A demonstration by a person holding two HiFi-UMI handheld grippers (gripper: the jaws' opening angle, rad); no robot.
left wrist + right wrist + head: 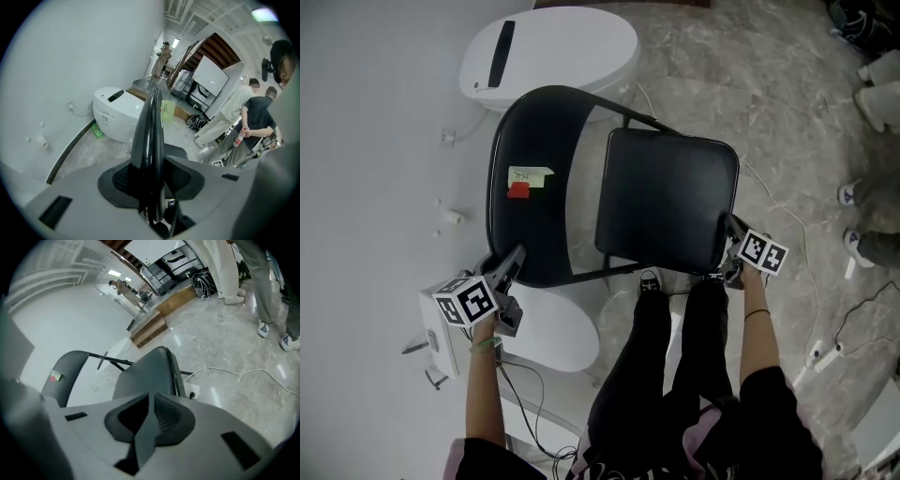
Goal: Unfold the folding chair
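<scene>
left gripper [514, 260] is clamped on the backrest [530, 141] rim of the folding chair [666, 202], whose length runs straight ahead of it; right gripper [734, 234] pinches the seat [147, 373] corner, with the seat stretching forward from it.

folding chair seat [666, 202]: smooth black vinyl-like padding, faint sheen; backrest [530, 239] glossier black; frame tube [628, 114] dark metal; floor [769, 84] beside chair: polished marble-look stone.

On your folding chair [534, 234] the seat [666, 202] hides most of the legs, writing on the label [531, 174] is too small to read, and the right edge crops bystanders' shoes [881, 105].
</scene>
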